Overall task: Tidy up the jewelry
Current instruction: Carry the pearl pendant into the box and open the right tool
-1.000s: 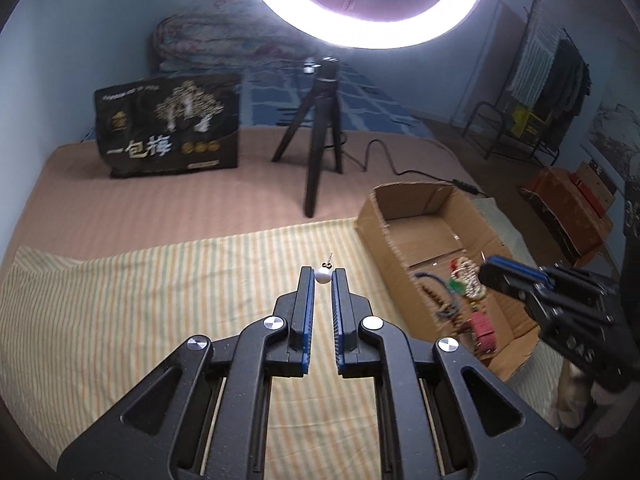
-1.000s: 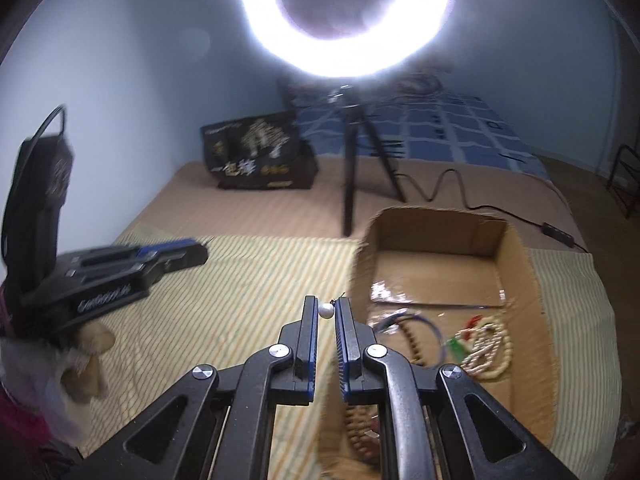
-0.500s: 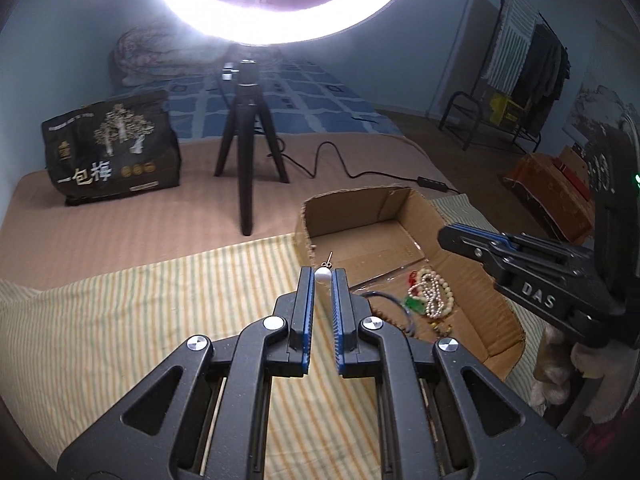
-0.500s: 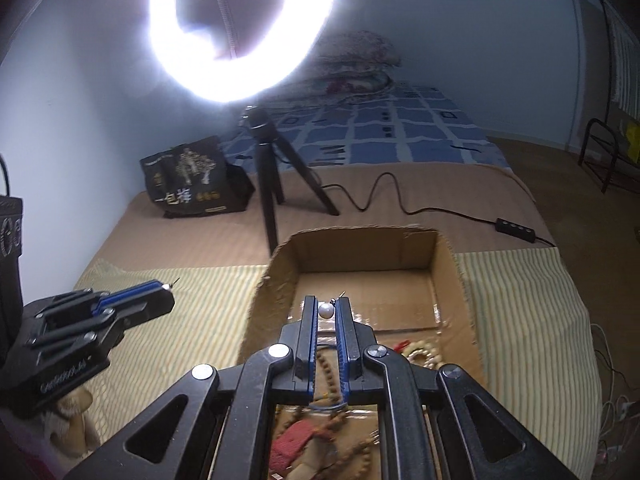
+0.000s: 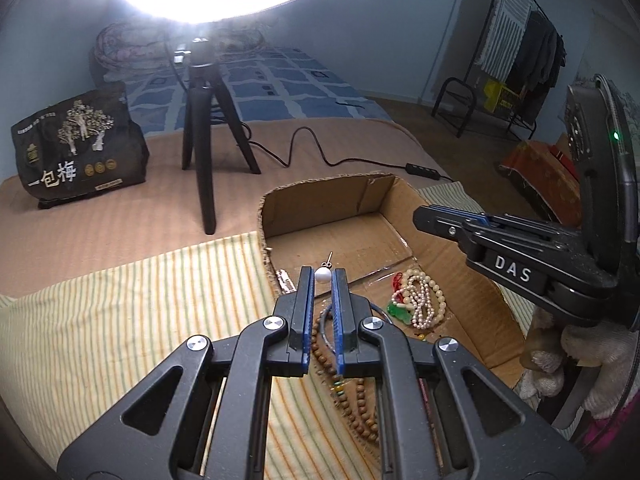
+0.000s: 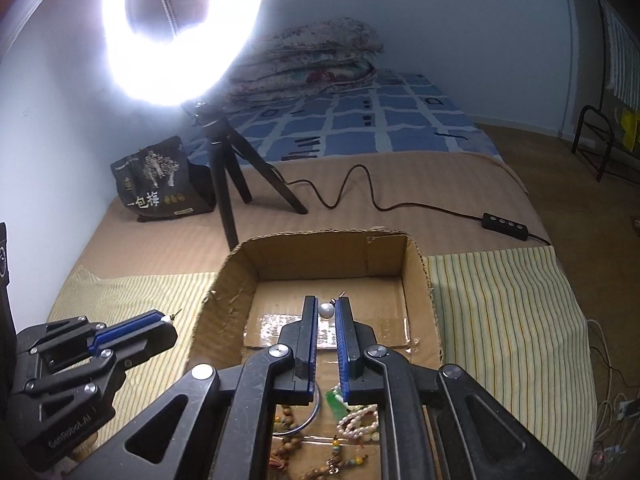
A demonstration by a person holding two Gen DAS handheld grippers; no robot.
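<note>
Each claw is clenched on one pearl earring: the left claw (image 5: 323, 276) grips a pearl (image 5: 323, 275) over the box's left edge, the right claw (image 6: 327, 309) grips a second pearl (image 6: 326, 311) above the middle of the one cardboard box (image 6: 320, 256). Inside lie a white bead strand (image 5: 420, 300), brown beads (image 5: 356, 396) and a green pendant (image 5: 398, 311). Behind the box on the bed stand a tripod (image 5: 204, 120) and a black bag (image 5: 80, 148).

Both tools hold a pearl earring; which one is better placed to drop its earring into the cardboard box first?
Right. The right tool holds its pearl earring over the cardboard box. The left tool, seen from the right wrist, is still over the striped cloth, just outside the box wall.
</note>
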